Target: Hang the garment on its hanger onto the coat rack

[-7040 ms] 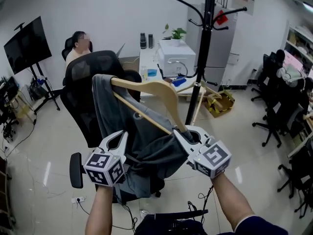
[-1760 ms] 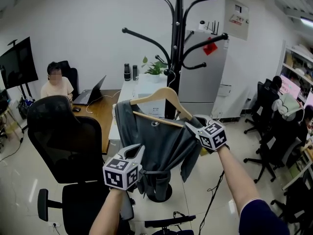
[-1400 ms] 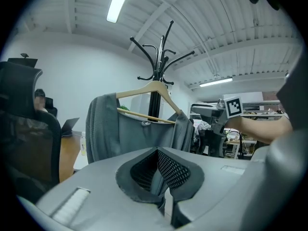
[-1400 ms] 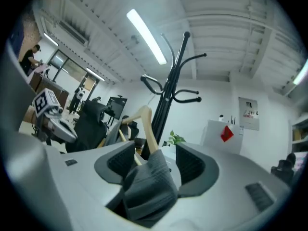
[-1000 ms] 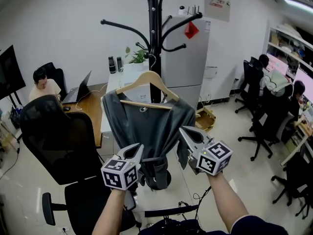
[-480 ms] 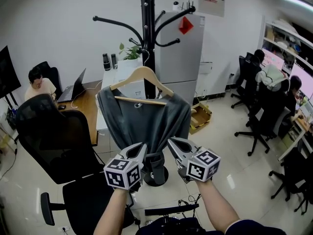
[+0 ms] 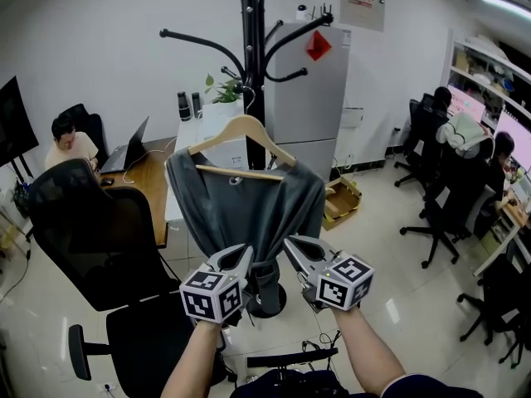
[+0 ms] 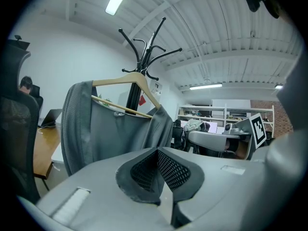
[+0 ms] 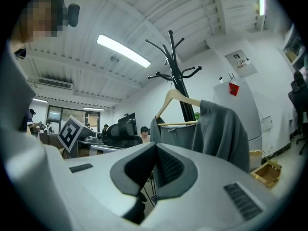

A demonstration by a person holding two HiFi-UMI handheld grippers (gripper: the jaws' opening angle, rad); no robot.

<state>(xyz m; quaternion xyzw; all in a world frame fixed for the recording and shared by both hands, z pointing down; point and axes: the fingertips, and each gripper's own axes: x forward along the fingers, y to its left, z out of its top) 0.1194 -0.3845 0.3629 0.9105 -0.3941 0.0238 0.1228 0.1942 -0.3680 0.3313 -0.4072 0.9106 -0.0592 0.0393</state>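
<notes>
Garment [image 7: 245, 210] on hanger [image 7: 241, 128] hangs from coat rack [image 7: 251, 31]; task apparently complete. Left claw [image 7: 241, 254] and right claw [image 7: 293, 244] both closed, empty.

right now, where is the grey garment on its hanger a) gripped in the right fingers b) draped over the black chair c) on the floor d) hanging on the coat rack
d: the hanger with the garment hangs from the coat rack; the left gripper and right gripper are shut and empty.
</notes>
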